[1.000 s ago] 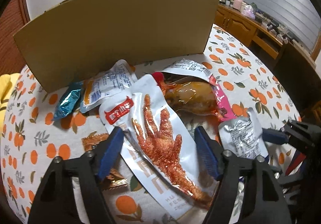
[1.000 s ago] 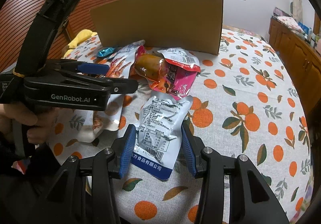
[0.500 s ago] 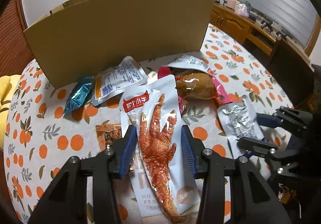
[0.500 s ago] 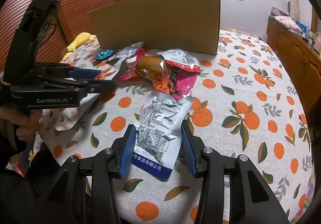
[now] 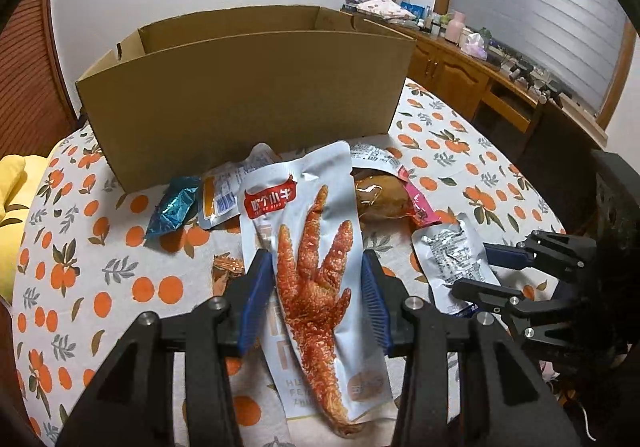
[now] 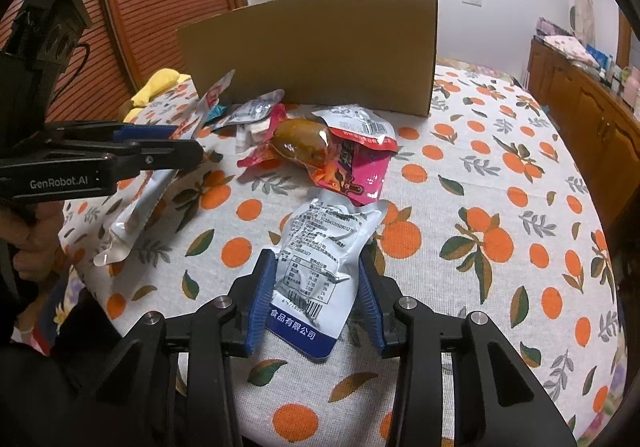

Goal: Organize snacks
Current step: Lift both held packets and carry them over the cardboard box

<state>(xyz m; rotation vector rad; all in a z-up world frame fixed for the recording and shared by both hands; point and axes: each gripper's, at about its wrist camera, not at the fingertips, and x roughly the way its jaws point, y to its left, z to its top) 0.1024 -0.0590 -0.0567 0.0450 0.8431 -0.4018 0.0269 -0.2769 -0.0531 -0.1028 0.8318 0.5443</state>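
My left gripper (image 5: pixel 316 299) is shut on a white chicken-foot snack pack (image 5: pixel 312 247) and holds it above the table; from the right wrist view the pack (image 6: pixel 160 175) hangs from the left gripper (image 6: pixel 168 147). My right gripper (image 6: pixel 316 295) is shut on a silver pouch (image 6: pixel 324 247) that rests on the tablecloth; it also shows in the left wrist view (image 5: pixel 452 259). An open cardboard box (image 5: pixel 248 87) stands behind the snacks (image 6: pixel 312 55). A pink pack with a brown drumstick (image 6: pixel 324 151) lies before the box.
A teal wrapper (image 5: pixel 176 207), a white pouch (image 5: pixel 224 191) and a small brown pack (image 5: pixel 226 271) lie on the orange-print tablecloth (image 6: pixel 500 207). A yellow cloth (image 5: pixel 16 199) sits at the left edge. A wooden cabinet (image 5: pixel 472 75) stands to the right.
My left gripper closed on the chicken-foot pack and lifted it off the table, so the box's open top came into view. My right gripper stayed on the silver pouch.
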